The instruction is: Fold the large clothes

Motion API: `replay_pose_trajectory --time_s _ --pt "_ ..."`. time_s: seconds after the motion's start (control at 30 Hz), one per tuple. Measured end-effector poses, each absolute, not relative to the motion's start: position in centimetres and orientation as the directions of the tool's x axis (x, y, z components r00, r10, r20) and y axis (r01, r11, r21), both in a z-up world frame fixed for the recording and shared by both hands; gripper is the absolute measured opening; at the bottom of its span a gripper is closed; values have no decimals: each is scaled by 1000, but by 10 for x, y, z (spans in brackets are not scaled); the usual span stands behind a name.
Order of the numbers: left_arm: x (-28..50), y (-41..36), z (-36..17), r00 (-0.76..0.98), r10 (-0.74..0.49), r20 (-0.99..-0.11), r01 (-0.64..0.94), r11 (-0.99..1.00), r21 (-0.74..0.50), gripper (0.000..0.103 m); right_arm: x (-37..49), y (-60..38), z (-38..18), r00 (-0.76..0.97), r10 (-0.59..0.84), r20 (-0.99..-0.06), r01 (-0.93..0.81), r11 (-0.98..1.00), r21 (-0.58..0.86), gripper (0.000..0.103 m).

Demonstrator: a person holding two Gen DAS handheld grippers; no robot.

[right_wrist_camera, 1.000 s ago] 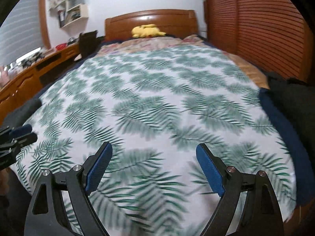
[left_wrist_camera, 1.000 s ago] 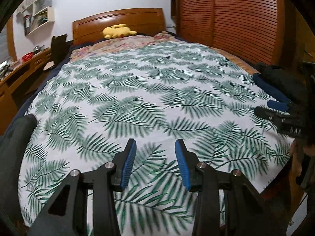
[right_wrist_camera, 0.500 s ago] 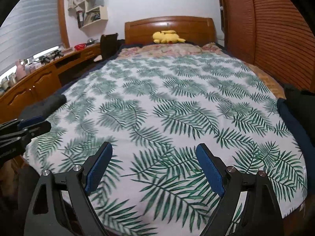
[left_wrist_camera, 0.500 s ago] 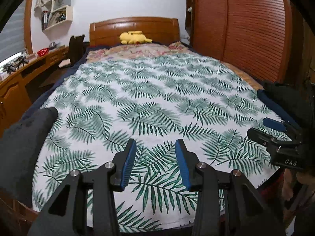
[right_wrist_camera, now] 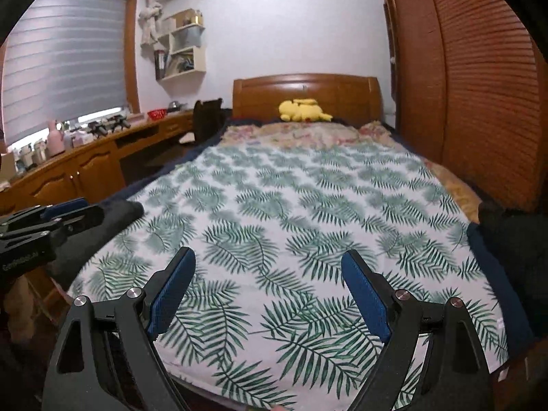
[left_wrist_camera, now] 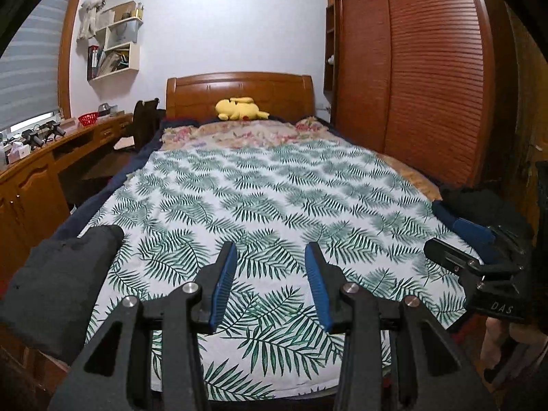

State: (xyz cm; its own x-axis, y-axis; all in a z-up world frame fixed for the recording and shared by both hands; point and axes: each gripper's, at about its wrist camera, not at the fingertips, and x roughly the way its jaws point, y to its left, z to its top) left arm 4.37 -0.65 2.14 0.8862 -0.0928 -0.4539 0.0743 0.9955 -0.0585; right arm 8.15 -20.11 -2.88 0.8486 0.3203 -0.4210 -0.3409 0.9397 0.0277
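Both claws released, empty: left claw, right claw above near bed edge. Dark clothes piled far right; grey folded piece near left. Between garments; next likely fetch from right pile, spread on bedspread.

Beside the leaf-print sheet, the dark folded garment is cut off by the left edge of the left wrist view. The black clothes pile right of the sheet is partly hidden. Far leaf prints are blurred in the right wrist view. Desk items left of the sheet are too small to be identified.
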Motion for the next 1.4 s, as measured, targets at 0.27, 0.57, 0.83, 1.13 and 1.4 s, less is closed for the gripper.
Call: replay_pose_trajectory --time_s 0.27,0.57,0.83,1.13,1.4 --pt "26 -1 39 913 -54 -405 38 998 -47 40 62 -211 -3 893 298 -337 -313 950 11 94" --pt "20 5 38 918 -19 -397 6 999 -36 40 65 -228 -3 908 262 -327 -266 963 32 97" --pt "22 3 36 916 -21 -400 7 999 -37 40 65 -231 -3 908 264 -325 -268 963 34 97" --pt "21 0 36 916 -25 -401 9 999 -41 41 64 -226 -4 904 273 -329 -279 960 32 97" --pt "19 -2 36 916 -27 -400 11 999 -44 41 64 -225 -5 904 275 -327 -279 960 34 97"
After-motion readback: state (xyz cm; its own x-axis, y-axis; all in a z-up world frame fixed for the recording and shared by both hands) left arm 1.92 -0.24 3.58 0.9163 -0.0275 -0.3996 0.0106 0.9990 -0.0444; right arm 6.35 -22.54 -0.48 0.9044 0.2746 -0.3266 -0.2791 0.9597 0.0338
